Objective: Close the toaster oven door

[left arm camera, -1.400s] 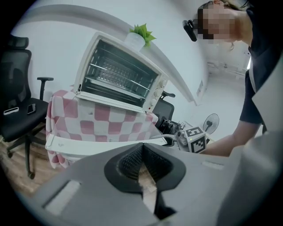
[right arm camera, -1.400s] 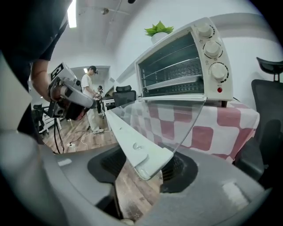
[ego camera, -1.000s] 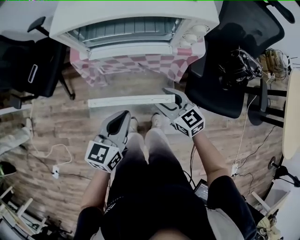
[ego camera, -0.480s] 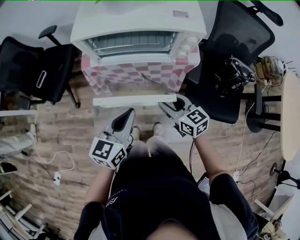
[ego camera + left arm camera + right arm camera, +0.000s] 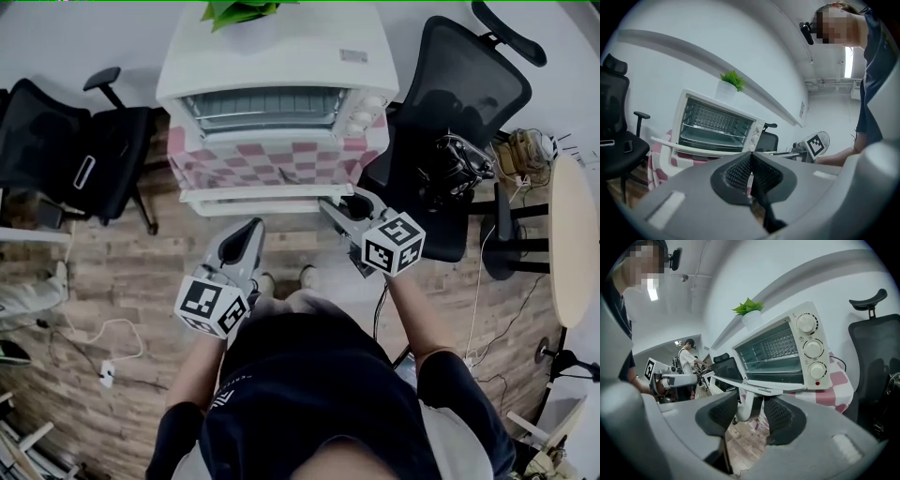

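Observation:
A white toaster oven (image 5: 281, 56) stands on a red-and-white checked cloth (image 5: 281, 161). Its door (image 5: 253, 194) hangs open, folded down flat toward me, and the wire rack inside shows. My right gripper (image 5: 339, 202) is at the right end of the door's white handle (image 5: 743, 409), and its pads are shut on that handle. In the right gripper view (image 5: 752, 411) the door (image 5: 754, 383) runs across just above the jaws. My left gripper (image 5: 248, 230) hovers below the door's left half, shut and holding nothing. In the left gripper view (image 5: 751, 161) the oven (image 5: 717, 126) is ahead.
Black office chairs stand to the left (image 5: 66, 150) and right (image 5: 459, 103) of the oven. A small green plant (image 5: 239, 9) sits on top of it. A round table edge (image 5: 572, 234) is at far right. Cables lie on the wood floor (image 5: 103, 281). A person (image 5: 689, 359) stands in the background.
My right gripper's jaws have narrowed onto the right end of the door handle. Both grippers and the door sit closer to the oven in the head view, which has shifted back.

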The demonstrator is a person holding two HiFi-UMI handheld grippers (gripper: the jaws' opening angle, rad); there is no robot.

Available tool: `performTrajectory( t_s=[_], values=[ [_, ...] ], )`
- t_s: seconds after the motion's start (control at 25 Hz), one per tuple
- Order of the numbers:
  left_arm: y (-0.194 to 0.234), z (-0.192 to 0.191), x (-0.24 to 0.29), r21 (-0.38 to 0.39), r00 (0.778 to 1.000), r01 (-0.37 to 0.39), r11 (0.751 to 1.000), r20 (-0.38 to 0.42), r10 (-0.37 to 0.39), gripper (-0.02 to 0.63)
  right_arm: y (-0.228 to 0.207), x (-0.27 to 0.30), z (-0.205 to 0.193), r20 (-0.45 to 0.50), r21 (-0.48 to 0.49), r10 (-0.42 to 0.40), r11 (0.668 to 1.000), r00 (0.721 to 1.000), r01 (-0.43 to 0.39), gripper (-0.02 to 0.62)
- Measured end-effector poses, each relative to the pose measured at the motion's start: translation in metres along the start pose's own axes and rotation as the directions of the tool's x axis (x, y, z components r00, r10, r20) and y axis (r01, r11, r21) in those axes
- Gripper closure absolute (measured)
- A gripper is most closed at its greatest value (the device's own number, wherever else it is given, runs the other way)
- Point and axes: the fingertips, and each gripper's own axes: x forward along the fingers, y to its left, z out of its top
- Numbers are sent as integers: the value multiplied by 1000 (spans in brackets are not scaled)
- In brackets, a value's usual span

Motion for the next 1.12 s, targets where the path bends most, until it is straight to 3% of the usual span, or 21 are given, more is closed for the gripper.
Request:
performTrajectory(
  t_s=[0.28, 0.6, 0.92, 1.12],
  values=[
    [0, 6, 1, 21, 999, 5, 1000, 37, -6, 592, -11, 3, 46, 96, 106, 27, 994, 995, -37, 437],
    [14, 17, -5, -9, 997, -51, 999, 63, 52, 592, -23, 11, 81, 138, 235, 17, 971, 990, -49, 434],
    [23, 22, -8, -30, 992, -78, 997, 92, 80, 594, -39, 22, 120, 265, 398, 13, 909, 964, -121, 427],
    [21, 30, -9, -41, 992, -86, 995, 88, 89, 595, -49, 27, 134, 286, 459, -7, 879, 958, -131, 420]
  ],
)
